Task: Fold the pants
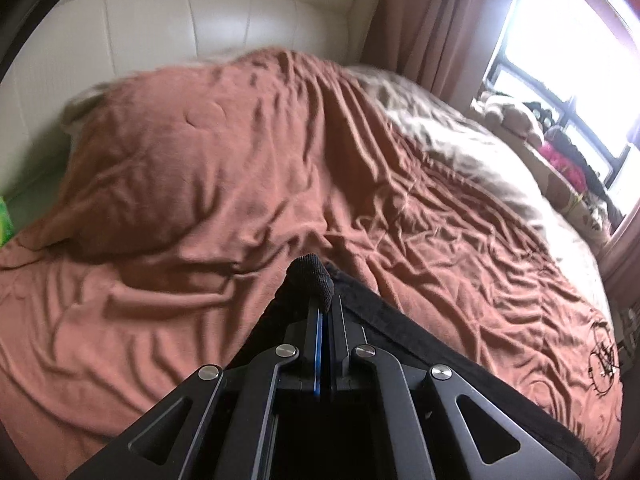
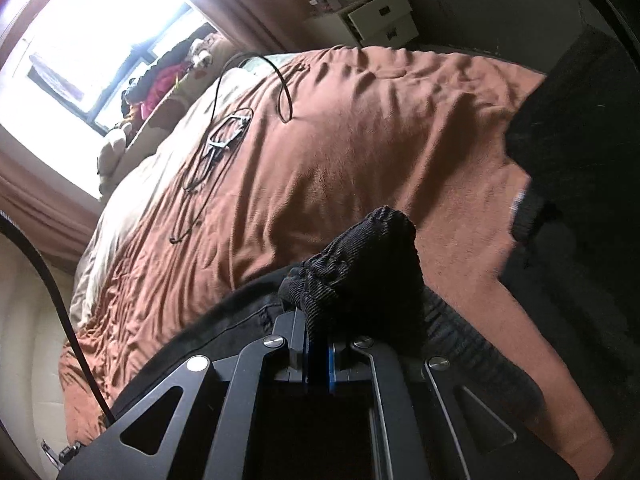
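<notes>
In the left wrist view, the left claw (image 1: 320, 300) is pressed together on a fold of the black pants (image 1: 420, 344), with a dark knit bunch of the fabric sticking out above its fingertips. From there the pants trail back toward the lower right, lying across the rust-brown blanket (image 1: 200, 200) that covers the bed. The blanket is heavily wrinkled and humps over a pillow (image 1: 172, 152) at the upper left. Behind it stands a padded white headboard (image 1: 180, 28). A pale beige sheet (image 1: 460, 136) shows along the blanket's right edge, beside brown curtains (image 1: 420, 20) and a bright window (image 1: 568, 60). Soft toys and clutter (image 1: 540, 128) crowd the sill.

In the right wrist view, the right claw (image 2: 318, 312) is likewise pinching the pants (image 2: 360, 264), here at a ribbed, gathered band that mounds up over the fingertips and drapes off to the right. More black fabric lies along the blanket (image 2: 340, 160) toward the lower left. A thin black cable (image 2: 224, 136) loops across the blanket well beyond the claw. A white drawer unit (image 2: 372, 20) stands past the far corner of the bed, and a dark mass fills the right edge, too dim to make out.
</notes>
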`<action>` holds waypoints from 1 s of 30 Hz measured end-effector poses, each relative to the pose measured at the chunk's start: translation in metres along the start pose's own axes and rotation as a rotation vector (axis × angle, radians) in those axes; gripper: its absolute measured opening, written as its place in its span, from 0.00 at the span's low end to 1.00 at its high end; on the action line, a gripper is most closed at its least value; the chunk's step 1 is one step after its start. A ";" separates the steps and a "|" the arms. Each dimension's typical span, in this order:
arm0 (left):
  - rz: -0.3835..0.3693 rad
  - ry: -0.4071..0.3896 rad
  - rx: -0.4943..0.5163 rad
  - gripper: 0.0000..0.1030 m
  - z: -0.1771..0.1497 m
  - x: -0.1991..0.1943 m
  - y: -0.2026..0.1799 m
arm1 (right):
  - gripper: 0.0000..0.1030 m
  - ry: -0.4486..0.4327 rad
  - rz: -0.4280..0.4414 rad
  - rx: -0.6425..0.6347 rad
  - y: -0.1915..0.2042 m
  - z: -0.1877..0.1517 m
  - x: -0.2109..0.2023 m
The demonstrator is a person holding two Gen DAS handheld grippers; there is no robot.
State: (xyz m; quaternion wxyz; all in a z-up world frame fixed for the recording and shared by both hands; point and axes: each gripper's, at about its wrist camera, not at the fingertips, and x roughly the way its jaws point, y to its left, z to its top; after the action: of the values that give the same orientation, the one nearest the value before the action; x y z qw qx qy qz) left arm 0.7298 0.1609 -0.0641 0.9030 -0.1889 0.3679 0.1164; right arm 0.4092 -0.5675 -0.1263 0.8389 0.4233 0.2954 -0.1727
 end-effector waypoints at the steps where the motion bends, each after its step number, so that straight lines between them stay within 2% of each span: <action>1: 0.002 0.012 -0.006 0.02 0.000 0.011 -0.001 | 0.02 0.001 -0.006 -0.016 0.004 0.002 0.005; 8: 0.027 0.048 -0.014 0.02 0.006 0.061 -0.012 | 0.02 -0.006 -0.038 -0.100 0.026 0.015 0.033; 15: 0.117 0.063 0.006 0.02 0.014 0.097 -0.022 | 0.02 -0.001 -0.074 -0.113 0.040 0.020 0.065; 22: 0.151 0.090 0.004 0.02 0.015 0.131 -0.023 | 0.02 -0.006 -0.115 -0.149 0.057 0.024 0.099; 25: 0.152 0.122 0.021 0.11 0.008 0.144 -0.024 | 0.02 -0.014 -0.120 -0.172 0.061 0.024 0.110; 27: 0.147 0.121 0.063 0.23 0.005 0.144 -0.026 | 0.04 -0.007 -0.126 -0.191 0.062 0.020 0.114; 28: 0.139 0.116 0.081 0.45 0.005 0.141 -0.027 | 0.07 -0.004 -0.121 -0.195 0.062 0.019 0.113; 29: 0.144 0.103 0.090 0.71 0.006 0.136 -0.026 | 0.09 0.002 -0.112 -0.208 0.062 0.018 0.111; 30: 0.145 0.086 0.090 0.80 0.006 0.131 -0.024 | 0.14 0.003 -0.099 -0.218 0.063 0.018 0.108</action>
State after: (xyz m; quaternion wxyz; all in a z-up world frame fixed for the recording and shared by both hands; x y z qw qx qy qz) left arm 0.8340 0.1512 -0.1463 0.8832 -0.1258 0.4237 0.1565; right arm 0.5324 -0.5502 -0.1488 0.8700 0.3147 0.3341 -0.1801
